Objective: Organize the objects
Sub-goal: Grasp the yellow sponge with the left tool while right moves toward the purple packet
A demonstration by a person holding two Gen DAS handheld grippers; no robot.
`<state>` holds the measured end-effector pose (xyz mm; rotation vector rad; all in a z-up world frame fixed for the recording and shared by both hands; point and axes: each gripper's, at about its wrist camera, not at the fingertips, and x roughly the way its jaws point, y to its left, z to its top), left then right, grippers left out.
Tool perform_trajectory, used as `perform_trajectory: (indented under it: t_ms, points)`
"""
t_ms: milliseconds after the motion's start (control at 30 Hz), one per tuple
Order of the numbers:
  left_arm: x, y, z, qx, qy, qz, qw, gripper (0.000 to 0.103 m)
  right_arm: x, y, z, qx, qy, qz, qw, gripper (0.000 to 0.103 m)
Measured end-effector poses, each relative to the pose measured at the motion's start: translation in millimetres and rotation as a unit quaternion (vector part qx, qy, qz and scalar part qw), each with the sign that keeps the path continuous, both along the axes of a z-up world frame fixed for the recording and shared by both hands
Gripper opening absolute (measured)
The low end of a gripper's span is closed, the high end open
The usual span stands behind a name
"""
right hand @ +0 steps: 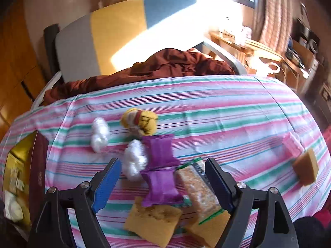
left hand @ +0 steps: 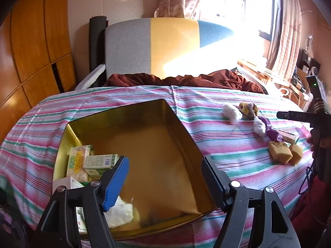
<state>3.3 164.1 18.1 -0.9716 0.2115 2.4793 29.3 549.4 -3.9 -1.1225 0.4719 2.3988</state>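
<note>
Right gripper (right hand: 163, 183) jaws released, purple packets (right hand: 160, 165) between (untouched); left gripper (left hand: 165, 183) released.

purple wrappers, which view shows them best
The right wrist view: both purple wrappers lie close and unobstructed on the striped cloth, ahead of the open fingers. The left wrist view shows them only small, at the far right edge.
</note>
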Motion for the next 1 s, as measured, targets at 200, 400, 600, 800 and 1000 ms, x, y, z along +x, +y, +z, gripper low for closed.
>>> perform_trajectory:
  t_ms: [200,400,600,800,1000]
  points:
    - [7.6,47.9,-2.8,0.002,-0.015,-0.053,0.9985,0.073,34.0,58.4,-27.0,-0.133,0.014,-0.134,0.982,0.085]
    - [16.5,97.1,-22.0,-0.003,-0.05,-0.11,0.9926,0.073,45.1,70.3,-30.4,-0.161,0.032,-0.163,0.973,0.085]
    - [16.0,138.9,-44.3,-0.018,-0.079,-0.152,0.9851,0.073,48.7,73.7,-30.1,-0.169,0.042,-0.167,0.971,0.085]
    - [10.9,181.0,-57.0,-0.018,-0.101,-0.195,0.9754,0.073,52.4,75.0,-22.2,-0.167,0.07,-0.167,0.969,0.085]
    - [14.0,226.0,-62.1,-0.007,-0.121,-0.232,0.9651,0.082,53.1,78.8,-24.7,-0.182,0.079,-0.17,0.965,0.085]
